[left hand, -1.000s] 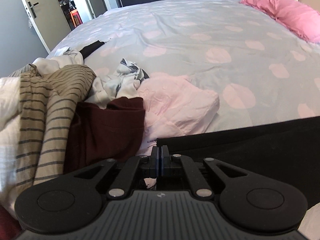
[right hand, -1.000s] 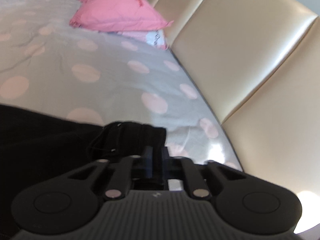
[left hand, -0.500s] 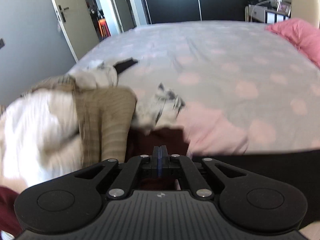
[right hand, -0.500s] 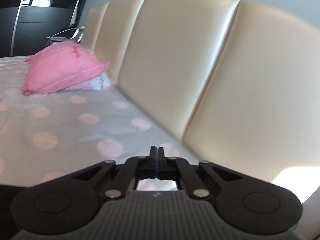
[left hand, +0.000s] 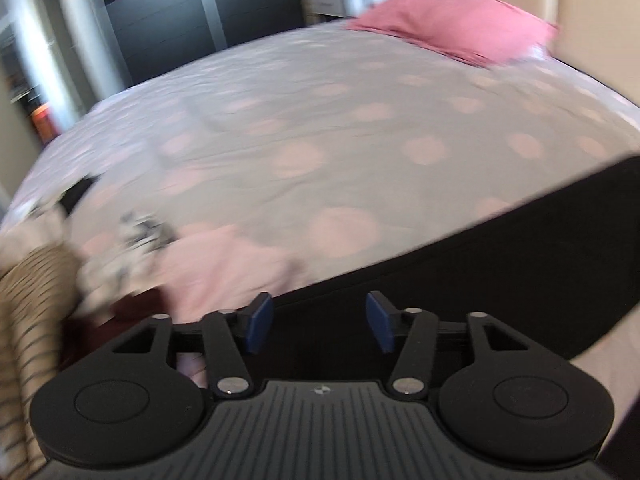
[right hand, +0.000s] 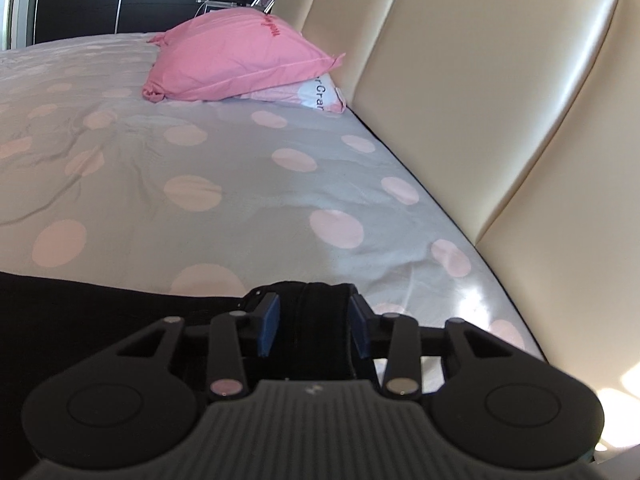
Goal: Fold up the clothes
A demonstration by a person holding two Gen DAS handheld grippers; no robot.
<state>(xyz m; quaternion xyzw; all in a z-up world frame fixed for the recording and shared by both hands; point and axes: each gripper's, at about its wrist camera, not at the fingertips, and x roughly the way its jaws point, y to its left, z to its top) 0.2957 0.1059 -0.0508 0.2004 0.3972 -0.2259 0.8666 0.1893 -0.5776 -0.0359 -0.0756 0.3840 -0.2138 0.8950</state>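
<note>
A black garment [left hand: 500, 264] lies flat along the near edge of the bed; it also shows in the right wrist view [right hand: 100, 312]. My left gripper [left hand: 318, 322] is open, its blue pads [left hand: 256, 324] spread just over the garment's edge near its left end. My right gripper [right hand: 312, 326] is open, its pads [right hand: 267, 326] on either side of the garment's bunched right end [right hand: 316, 304], not clamping it. A pile of unfolded clothes sits at the left: a pink piece [left hand: 224, 268], a maroon piece [left hand: 132, 308], a beige striped piece [left hand: 32, 308].
The bed has a grey cover with pink dots [left hand: 320, 132]. A pink pillow [right hand: 240, 60] lies at the head. A cream padded headboard [right hand: 500, 100] runs along the right. Dark wardrobe doors [left hand: 168, 20] stand beyond the bed.
Both grippers were shut on the black garment and have opened. They lifted and swung, then came back down to the bed. The garment now lies flat.
</note>
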